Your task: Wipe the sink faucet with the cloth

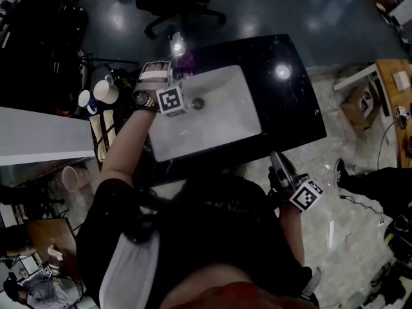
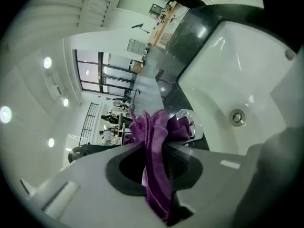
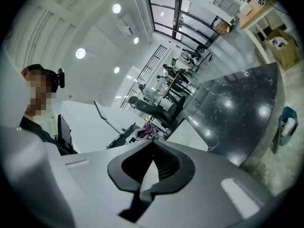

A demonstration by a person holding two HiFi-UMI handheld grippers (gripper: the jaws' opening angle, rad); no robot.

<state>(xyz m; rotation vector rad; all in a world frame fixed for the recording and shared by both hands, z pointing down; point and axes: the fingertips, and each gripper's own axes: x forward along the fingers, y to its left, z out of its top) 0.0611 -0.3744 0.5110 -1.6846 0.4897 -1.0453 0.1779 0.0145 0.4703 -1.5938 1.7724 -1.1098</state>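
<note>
A purple cloth (image 2: 153, 141) is pinched between the jaws of my left gripper (image 2: 156, 144), bunched up and hanging down past them. Its top rests against the chrome faucet (image 2: 191, 123) at the sink's back rim. In the head view the left gripper (image 1: 175, 69) reaches across the white sink (image 1: 225, 118) to the faucet (image 1: 176, 44), with the cloth (image 1: 187, 60) at its tip. My right gripper (image 1: 278, 158) hovers off the counter's near edge, shut and empty (image 3: 153, 144).
The sink sits in a black stone counter (image 1: 290, 102), and its drain (image 2: 236, 117) lies right of the faucet. Two mugs (image 1: 103, 92) stand on a shelf at the left, a paper cup (image 1: 73, 177) lower down. An office chair (image 1: 183, 11) stands beyond the counter.
</note>
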